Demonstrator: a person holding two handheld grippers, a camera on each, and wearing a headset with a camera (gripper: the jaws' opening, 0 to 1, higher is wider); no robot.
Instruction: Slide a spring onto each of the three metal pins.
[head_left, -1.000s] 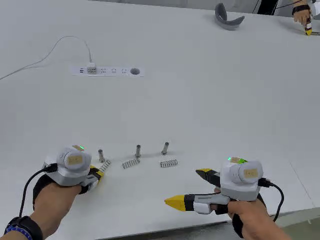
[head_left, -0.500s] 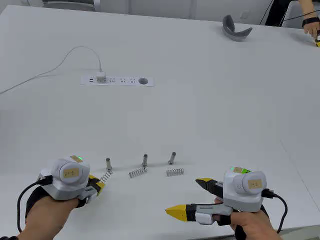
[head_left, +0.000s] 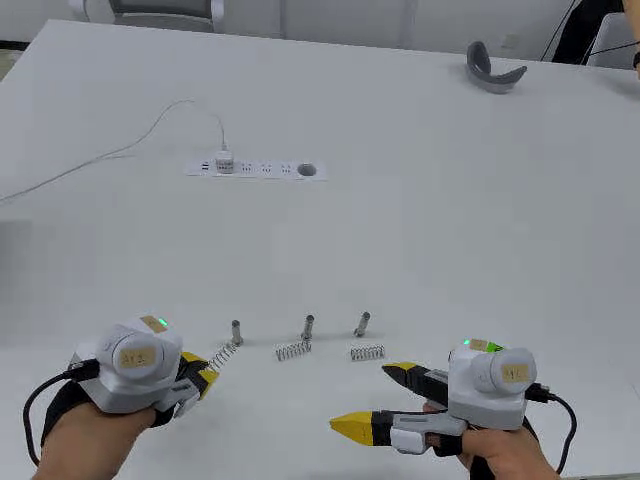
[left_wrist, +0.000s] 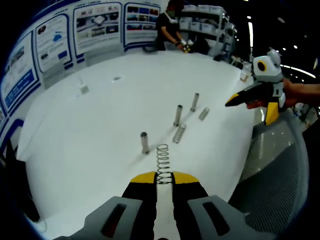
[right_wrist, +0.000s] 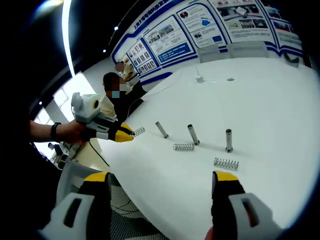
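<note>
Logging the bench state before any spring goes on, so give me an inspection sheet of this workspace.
Surface: white table, no marks seen.
Job's things: left pin, middle pin, right pin upright, bare; middle spring, right spring lying flat; held spring.
Clutter: power strip; grey curved piece.
Grippers: left gripper shut on held spring; right gripper open, empty.
Cables: white cable from power strip; black gripper leads.
Surroundings: wall posters; chair.

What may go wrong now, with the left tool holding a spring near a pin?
The left tool grips the spring only at its end, so it may flex and miss the leftmost pin, or pop free. A sideways push might tip that slim upright pin.
</note>
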